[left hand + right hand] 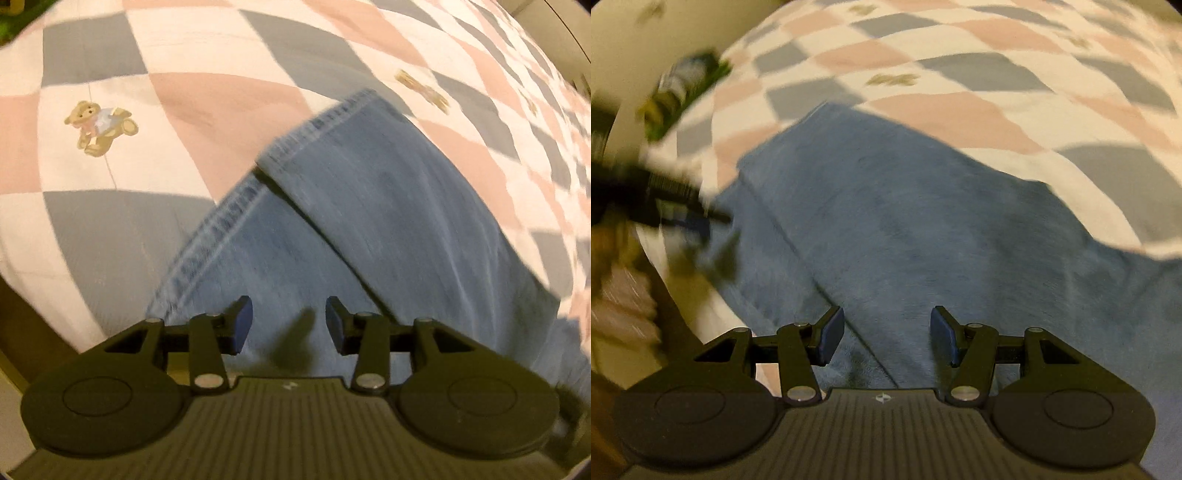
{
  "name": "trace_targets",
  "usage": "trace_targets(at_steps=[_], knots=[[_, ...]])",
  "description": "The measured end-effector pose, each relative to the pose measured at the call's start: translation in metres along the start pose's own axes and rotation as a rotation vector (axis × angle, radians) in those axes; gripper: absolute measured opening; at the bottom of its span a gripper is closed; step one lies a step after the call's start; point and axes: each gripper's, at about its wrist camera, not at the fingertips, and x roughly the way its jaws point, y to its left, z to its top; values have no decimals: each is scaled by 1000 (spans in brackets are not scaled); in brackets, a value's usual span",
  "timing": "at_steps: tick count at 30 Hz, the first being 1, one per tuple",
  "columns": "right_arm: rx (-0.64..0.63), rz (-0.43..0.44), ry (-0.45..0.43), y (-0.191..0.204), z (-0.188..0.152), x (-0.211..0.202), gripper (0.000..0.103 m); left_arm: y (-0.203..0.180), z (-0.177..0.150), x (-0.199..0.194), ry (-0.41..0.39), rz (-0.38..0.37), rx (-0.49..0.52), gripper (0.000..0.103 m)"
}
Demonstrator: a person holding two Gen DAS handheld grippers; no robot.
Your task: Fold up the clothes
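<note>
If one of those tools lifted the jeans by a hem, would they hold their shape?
Probably not. The jeans lie folded flat on the quilt, so they would likely droop. The thick stitched hem suggests heavy cloth, unlikely to slip once pinched.

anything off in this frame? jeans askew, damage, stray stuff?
Nothing damaged or spilled. The jeans lie on the checked quilt with the two hemmed leg ends not lined up: one overlaps the other at an angle. Left gripper and right gripper are both open above the denim, holding nothing. Both views are motion-blurred.
</note>
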Motion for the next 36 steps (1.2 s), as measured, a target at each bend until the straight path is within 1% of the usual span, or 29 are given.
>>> trace_targets(at_steps=[3, 5, 8, 10, 13, 15, 16, 18, 19, 21, 24, 27, 28, 29, 30, 33, 36], knots=[[-135, -88, 27, 27, -5, 13, 57, 12, 20, 11, 19, -19, -62, 38], [-229, -158, 45, 41, -9, 21, 57, 18, 27, 15, 17, -41, -108, 38], [-369, -253, 68, 58, -19, 33, 57, 26, 37, 22, 13, -70, -181, 41], [-438, -307, 74, 65, -26, 41, 57, 30, 42, 27, 10, -84, -234, 43], [-497, -371, 71, 70, -33, 50, 55, 34, 48, 33, 6, -106, -313, 49], [-521, -389, 68, 72, -37, 55, 53, 34, 52, 36, 3, -115, -356, 49], [-534, -402, 61, 73, -38, 56, 52, 34, 53, 36, -2, -121, -369, 51], [-562, -423, 47, 75, -42, 58, 51, 34, 55, 36, -14, -137, -392, 50], [-575, -433, 42, 75, -43, 59, 48, 34, 55, 35, -24, -151, -395, 42], [-590, -448, 38, 75, -45, 60, 47, 34, 56, 32, -38, -191, -412, 33], [-593, -461, 24, 74, -47, 59, 47, 38, 54, 34, -44, -211, -448, 32], [-606, -469, 8, 75, -49, 59, 41, 42, 49, 35, -64, -220, -453, 27], [-609, -467, -1, 75, -50, 58, 34, 43, 48, 35, -71, -223, -454, 24], [-610, -461, -14, 75, -50, 56, 20, 44, 46, 35, -77, -226, -456, 16], [-608, -458, -30, 75, -51, 54, 15, 45, 45, 34, -88, -230, -451, 1], [-582, -462, -92, 74, -51, 38, 11, 45, 35, 11, -168, -274, -391, 0], [-556, -453, -154, 74, -52, 17, 11, 43, 15, -31, -286, -311, -275, 0]])
